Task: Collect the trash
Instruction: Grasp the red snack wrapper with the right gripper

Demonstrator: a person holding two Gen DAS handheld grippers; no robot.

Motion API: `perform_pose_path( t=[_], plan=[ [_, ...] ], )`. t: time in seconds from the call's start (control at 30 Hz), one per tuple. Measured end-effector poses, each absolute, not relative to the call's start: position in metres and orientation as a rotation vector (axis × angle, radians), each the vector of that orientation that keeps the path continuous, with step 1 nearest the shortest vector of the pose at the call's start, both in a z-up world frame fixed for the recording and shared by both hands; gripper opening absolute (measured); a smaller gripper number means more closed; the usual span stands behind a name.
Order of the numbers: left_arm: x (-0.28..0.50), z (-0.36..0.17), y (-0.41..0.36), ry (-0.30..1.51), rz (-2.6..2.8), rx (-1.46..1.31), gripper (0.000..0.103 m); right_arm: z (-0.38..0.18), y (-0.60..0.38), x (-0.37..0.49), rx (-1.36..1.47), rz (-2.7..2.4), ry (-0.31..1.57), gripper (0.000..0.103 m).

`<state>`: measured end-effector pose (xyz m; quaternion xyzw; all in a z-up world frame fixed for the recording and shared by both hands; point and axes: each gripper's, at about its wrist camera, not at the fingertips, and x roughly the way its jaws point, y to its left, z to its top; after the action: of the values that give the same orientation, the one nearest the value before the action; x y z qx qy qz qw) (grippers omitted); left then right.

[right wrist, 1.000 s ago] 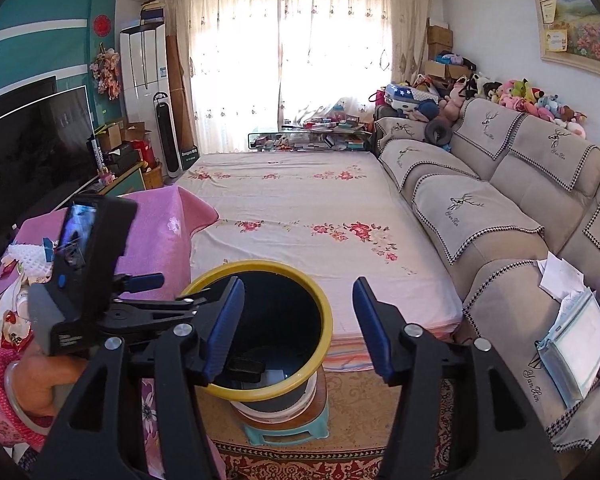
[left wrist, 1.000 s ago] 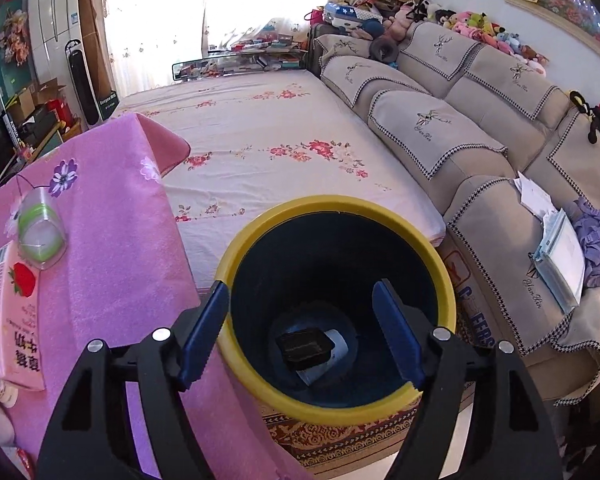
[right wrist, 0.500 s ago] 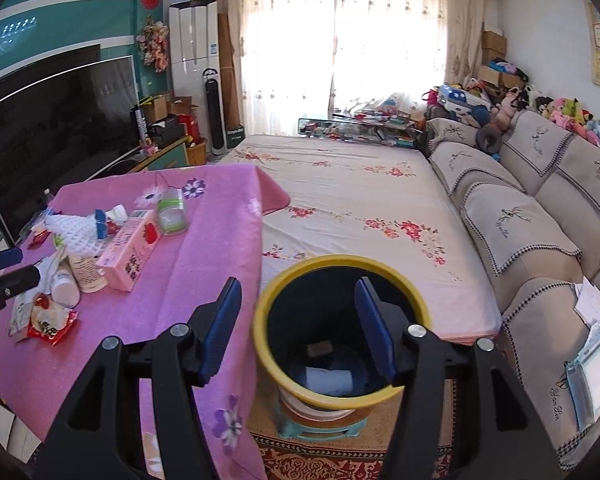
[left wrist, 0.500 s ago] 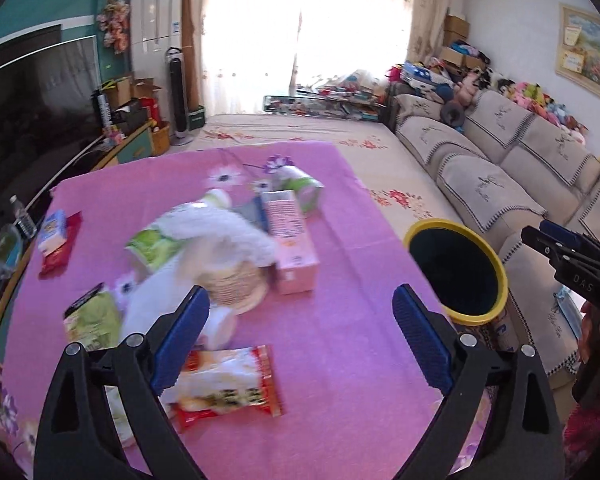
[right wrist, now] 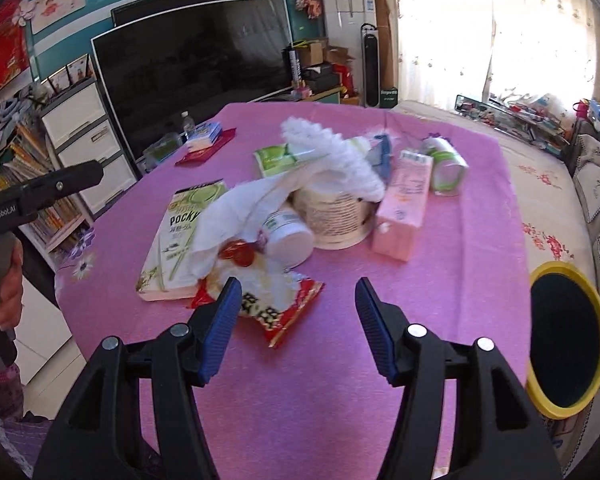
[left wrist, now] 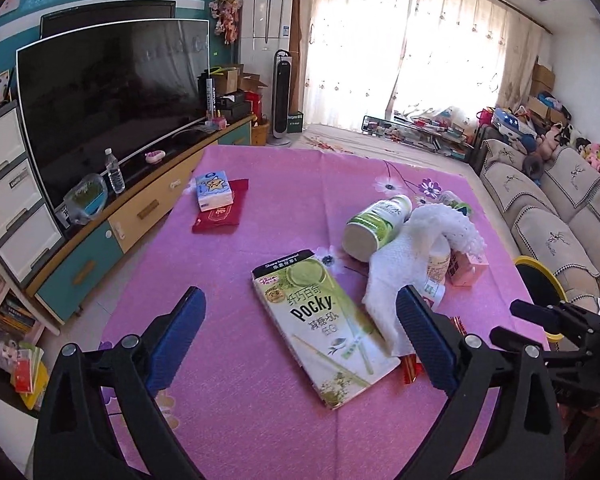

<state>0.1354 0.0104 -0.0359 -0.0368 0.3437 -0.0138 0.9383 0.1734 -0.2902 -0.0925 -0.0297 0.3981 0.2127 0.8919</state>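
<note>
While both tools [left wrist: 300,336] [right wrist: 298,320] gape empty, Pocky box [left wrist: 324,326] between left fingers.

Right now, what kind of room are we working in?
Most likely a home living room: a large TV on a low cabinet, a long sofa along one wall, and a curtained window.

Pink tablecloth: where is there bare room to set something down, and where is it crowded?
Bare: the near strip of the pink tablecloth between the red snack bag and yellow-rimmed bin; also between the tissue pack and Pocky box. Crowded: around the white cloth.
</note>
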Motion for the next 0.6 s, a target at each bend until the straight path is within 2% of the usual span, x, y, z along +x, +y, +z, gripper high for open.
perform_pose_path(
  t=[0.33,0.43,0.47,0.5,0.53,0.6],
  plan=[
    [0.130,-0.047,0.003,0.720,-0.058,-0.130,0.095,-0.137,-0.251,0.190,-0.097,0.450,0.939,0.059],
    [0.130,-0.049,-0.001,0.726,-0.064,-0.133,0.095,-0.140,-0.253,0.189,-0.097,0.453,0.942,0.055],
    [0.130,-0.050,-0.001,0.729,-0.065,-0.135,0.095,-0.141,-0.253,0.189,-0.097,0.454,0.942,0.050],
    [0.130,-0.052,-0.002,0.731,-0.066,-0.139,0.095,-0.141,-0.254,0.189,-0.097,0.457,0.945,0.028],
    [0.130,-0.053,-0.002,0.733,-0.066,-0.142,0.095,-0.143,-0.255,0.190,-0.089,0.476,0.960,0.013],
    [0.129,-0.054,-0.004,0.732,-0.066,-0.144,0.095,-0.146,-0.255,0.189,-0.093,0.473,0.958,0.011]
  ],
)
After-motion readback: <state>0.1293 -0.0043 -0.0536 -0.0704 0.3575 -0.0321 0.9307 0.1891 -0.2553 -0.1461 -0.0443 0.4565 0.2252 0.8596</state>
